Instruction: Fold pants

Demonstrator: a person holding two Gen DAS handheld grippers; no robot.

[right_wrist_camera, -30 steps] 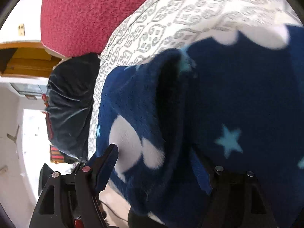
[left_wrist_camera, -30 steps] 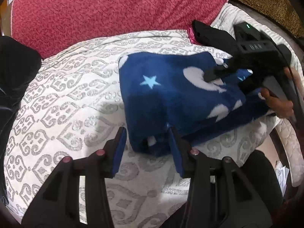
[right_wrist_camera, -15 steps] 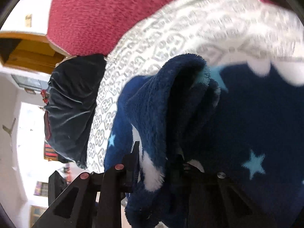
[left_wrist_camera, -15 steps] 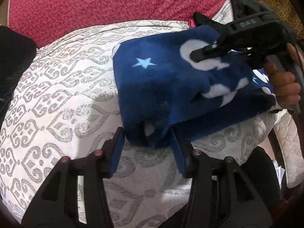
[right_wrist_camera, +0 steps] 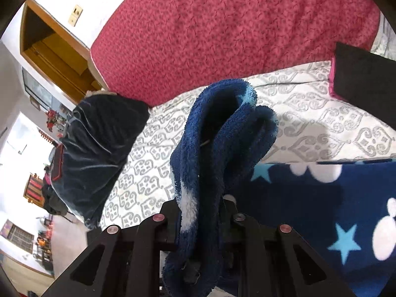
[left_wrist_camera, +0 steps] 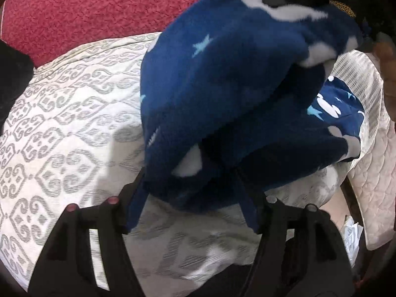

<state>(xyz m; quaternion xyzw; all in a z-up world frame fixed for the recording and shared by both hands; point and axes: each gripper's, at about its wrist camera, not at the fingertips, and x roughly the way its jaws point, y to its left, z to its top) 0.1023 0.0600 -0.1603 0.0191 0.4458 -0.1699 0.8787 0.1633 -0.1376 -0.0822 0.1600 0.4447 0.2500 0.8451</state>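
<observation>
Pants (right_wrist_camera: 212, 148) pinched btwn right gripper (right_wrist_camera: 200, 212) fingers, left gripper (left_wrist_camera: 190, 198) just opening.

White grey-patterned bed cover (left_wrist_camera: 61, 133) bears blue star-print pants (left_wrist_camera: 222, 94), a dark bundle (right_wrist_camera: 99, 153), red blanket (right_wrist_camera: 222, 29)

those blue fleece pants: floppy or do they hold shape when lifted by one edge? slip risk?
Likely floppy: the blue fleece pants bunch into soft folds in the right gripper and sag toward the patterned bedspread in the left wrist view. Slip seems unlikely, since the thick pile fills the shut jaws. Probably light, though bulky when doubled.
</observation>
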